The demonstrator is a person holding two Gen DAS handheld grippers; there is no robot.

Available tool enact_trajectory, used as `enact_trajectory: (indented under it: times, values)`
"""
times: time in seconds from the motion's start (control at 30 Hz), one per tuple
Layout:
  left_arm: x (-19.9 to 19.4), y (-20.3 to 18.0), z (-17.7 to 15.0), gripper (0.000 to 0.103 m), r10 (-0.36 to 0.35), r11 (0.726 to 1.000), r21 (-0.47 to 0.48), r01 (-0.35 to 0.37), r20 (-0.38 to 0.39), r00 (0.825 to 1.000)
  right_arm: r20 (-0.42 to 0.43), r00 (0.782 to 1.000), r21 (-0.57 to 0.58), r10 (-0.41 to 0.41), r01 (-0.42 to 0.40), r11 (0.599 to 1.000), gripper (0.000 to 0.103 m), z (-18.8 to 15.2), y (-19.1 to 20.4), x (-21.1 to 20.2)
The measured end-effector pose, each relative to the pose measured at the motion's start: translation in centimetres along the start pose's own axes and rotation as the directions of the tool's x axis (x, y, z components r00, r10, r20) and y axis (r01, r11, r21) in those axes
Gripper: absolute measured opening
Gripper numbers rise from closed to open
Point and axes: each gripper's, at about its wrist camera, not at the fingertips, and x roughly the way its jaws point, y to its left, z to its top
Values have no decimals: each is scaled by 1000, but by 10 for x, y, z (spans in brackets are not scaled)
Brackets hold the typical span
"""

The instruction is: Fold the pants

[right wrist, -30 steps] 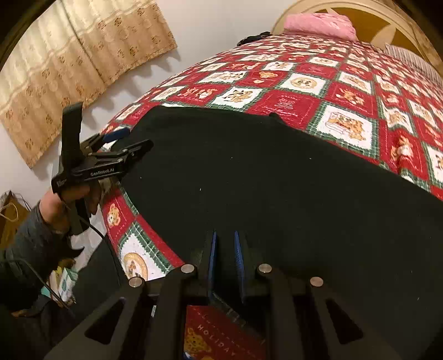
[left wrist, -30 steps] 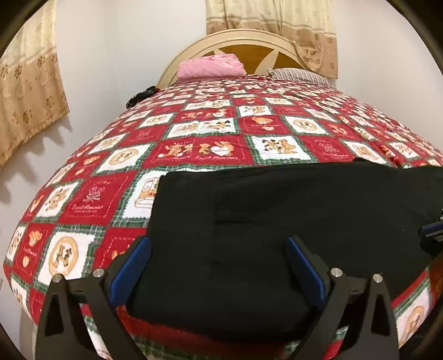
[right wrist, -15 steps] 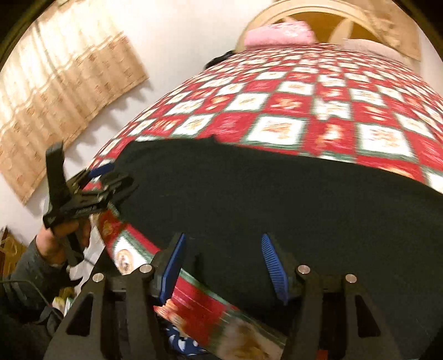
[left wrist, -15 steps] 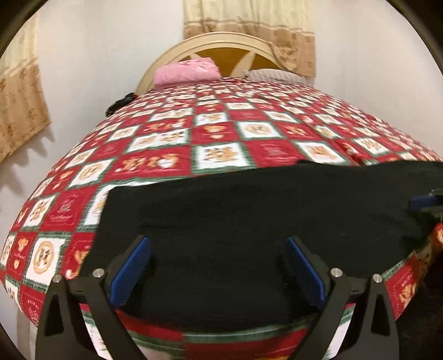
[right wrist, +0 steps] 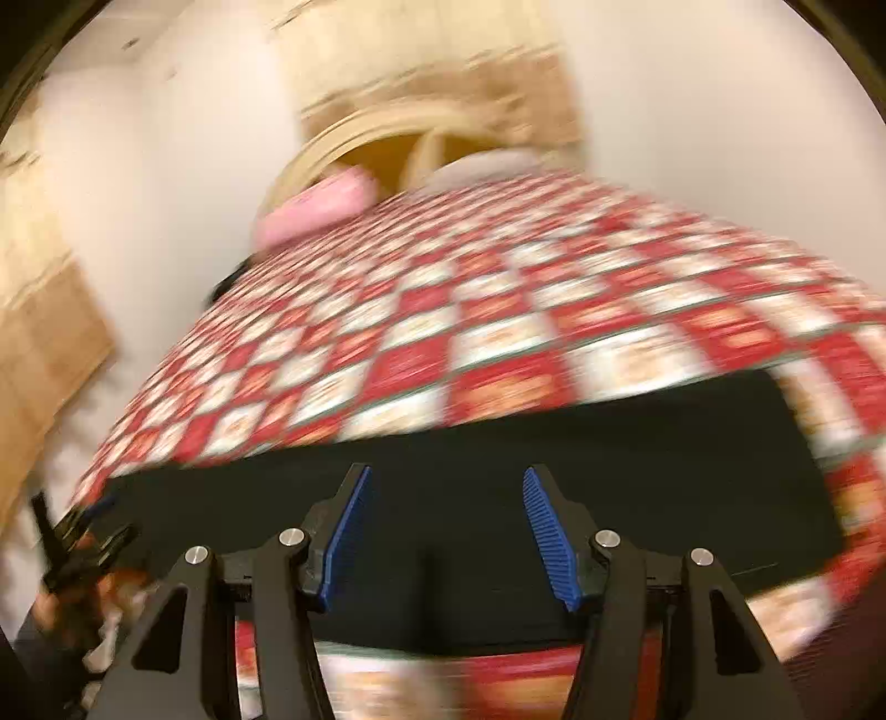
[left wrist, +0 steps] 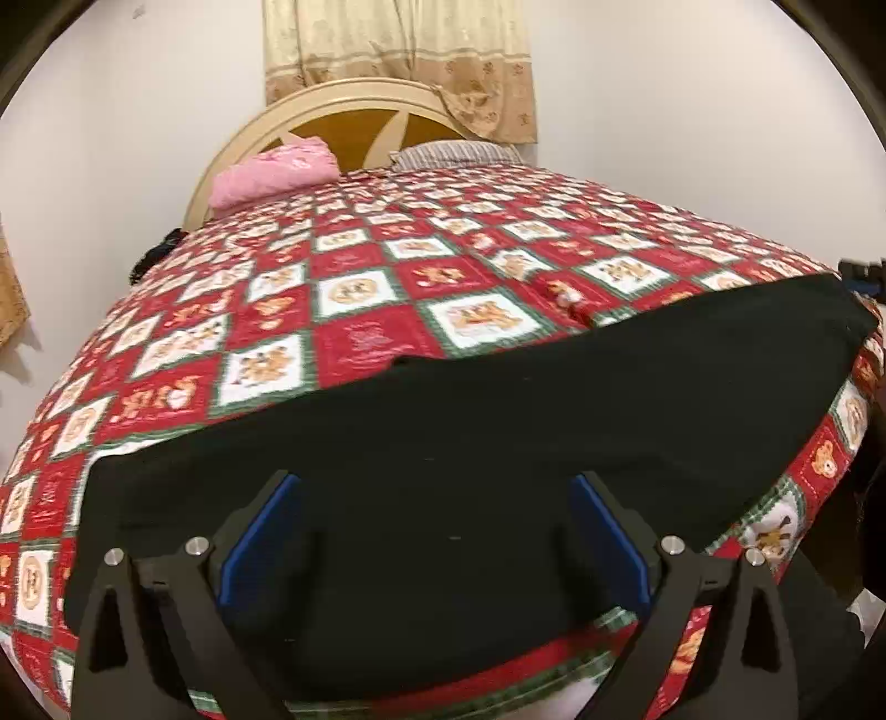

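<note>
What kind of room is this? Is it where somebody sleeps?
Most likely a bedroom. There is a big bed with a red patchwork quilt, a curved wooden headboard with a pink pillow against it, and curtains on the wall behind.

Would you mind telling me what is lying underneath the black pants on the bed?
The black pants lie flat on the red, white and green patchwork quilt, which shows on every side of them. Whatever lies directly beneath the cloth is covered and cannot be seen.
</note>
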Motion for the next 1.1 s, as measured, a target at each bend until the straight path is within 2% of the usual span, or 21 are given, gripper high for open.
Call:
enact_trajectory:
  times: [0.17, 0.27, 0.4, 0.5, 0.6, 0.7, 0.83, 0.87, 0.9, 0.93, 1.1]
  values:
    - [8, -8, -1, 100, 4, 1000, 8, -4, -19, 1000, 31, 984, 86, -173, 170, 982, 57, 30, -85, -16]
    - [12, -6, -1, 100, 22, 1000, 2, -22, -31, 999, 2, 985, 158, -175, 172, 972, 53, 43, -124, -6]
    - [15, -4, -2, 100, 34, 999, -8, -34, -43, 998, -62, 993, 215, -104, 115, 970, 45, 48, -148, 19]
    - [16, -5, -4, 100, 36, 999, -7, -36, -52, 998, -84, 992, 221, -95, 111, 969, 14, 47, -150, 32]
    - [18, -5, -4, 100, 39, 999, -7, -39, -60, 997, -61, 994, 221, -86, 98, 970, 8, 48, -147, 30]
    - [21, -6, -4, 100, 38, 999, -8, -39, -67, 997, -26, 996, 210, -85, 89, 974, 8, 51, -144, 27]
    - [22, -7, -5, 100, 32, 999, -6, -32, -71, 997, -67, 993, 195, -101, 113, 974, 10, 45, -151, 40]
    - [21, -8, -5, 100, 30, 1000, -6, -30, -70, 997, -73, 992, 199, -100, 113, 974, 21, 44, -153, 40]
    - [20, -8, -5, 100, 28, 1000, -5, -29, -69, 997, -71, 991, 202, -115, 127, 971, 40, 42, -156, 37]
    - [18, -8, -6, 100, 27, 1000, -5, -28, -66, 997, -66, 991, 212, -114, 125, 969, 50, 41, -159, 31]
    - [14, -5, -5, 100, 23, 1000, -20, -24, -53, 998, -61, 996, 266, -61, 75, 961, 50, 30, -167, 2]
